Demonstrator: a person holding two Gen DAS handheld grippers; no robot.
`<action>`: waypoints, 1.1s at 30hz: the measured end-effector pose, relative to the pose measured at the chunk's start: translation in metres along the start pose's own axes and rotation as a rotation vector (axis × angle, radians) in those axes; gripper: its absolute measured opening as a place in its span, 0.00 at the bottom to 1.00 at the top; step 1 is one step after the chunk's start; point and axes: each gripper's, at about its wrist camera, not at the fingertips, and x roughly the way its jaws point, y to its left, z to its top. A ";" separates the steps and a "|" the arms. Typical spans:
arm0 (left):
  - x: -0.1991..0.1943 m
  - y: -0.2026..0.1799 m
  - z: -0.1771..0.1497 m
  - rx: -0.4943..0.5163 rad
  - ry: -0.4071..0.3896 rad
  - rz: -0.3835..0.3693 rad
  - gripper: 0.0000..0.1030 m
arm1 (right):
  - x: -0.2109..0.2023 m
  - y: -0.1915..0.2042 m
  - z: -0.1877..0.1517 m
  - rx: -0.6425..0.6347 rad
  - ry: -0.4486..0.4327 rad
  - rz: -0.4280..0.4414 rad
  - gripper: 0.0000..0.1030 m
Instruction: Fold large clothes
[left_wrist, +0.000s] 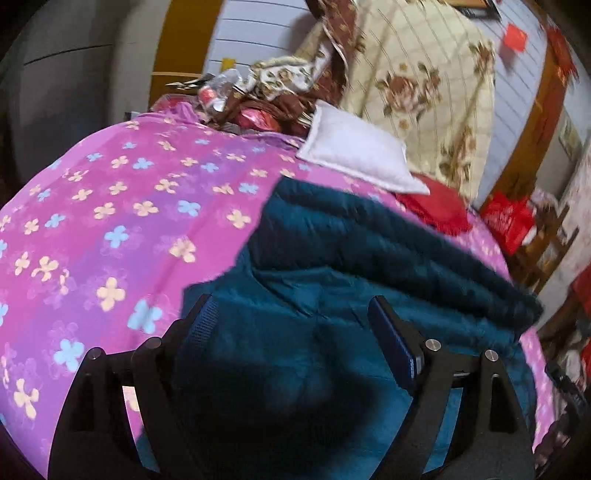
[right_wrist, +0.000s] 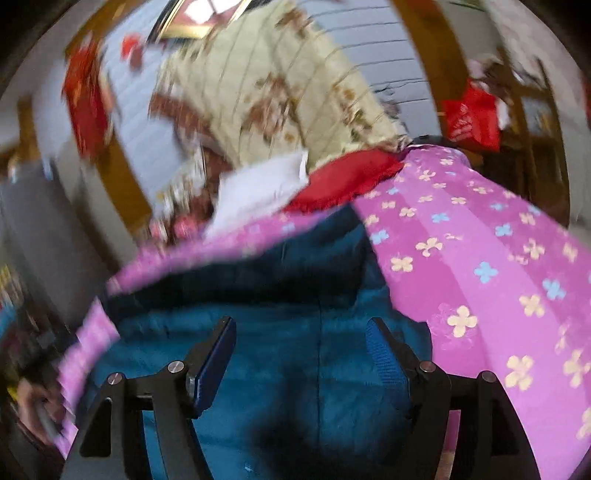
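Bed: a wide bed under a pink-purple sheet printed with cream and blue four-petal flowers (left_wrist: 122, 206) fills both views, and everything here lies on it.
Quilt: a big cream quilt with brown roses (left_wrist: 417, 85) stands heaped at the far end of the bed.
Jacket: the dark teal quilted puffer jacket (left_wrist: 332, 258) lies folded on the flowered sheet, right in front of both cameras, its upper layer doubled over in a thick ridge.
Pillow: a small white pillow (left_wrist: 354, 155) sits just beyond the jacket, and a red fringed cloth (left_wrist: 432, 206) is beside it.
Left tongs: the left tongs (left_wrist: 291, 321) hang over the jacket, blue pads spread wide and gripping nothing.
Right tongs: the right tongs (right_wrist: 301, 343) hover above the teal fabric too, jaws parted and empty; this view is blurred.
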 end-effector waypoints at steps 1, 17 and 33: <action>0.006 -0.006 0.000 0.014 0.010 0.011 0.81 | 0.005 0.001 -0.002 0.007 0.020 0.006 0.68; 0.103 -0.002 0.011 -0.025 0.193 0.147 0.81 | 0.160 -0.022 0.035 0.081 0.369 -0.072 0.82; 0.012 0.084 0.015 -0.057 0.091 0.192 0.81 | 0.058 0.110 -0.018 -0.358 0.211 0.058 0.86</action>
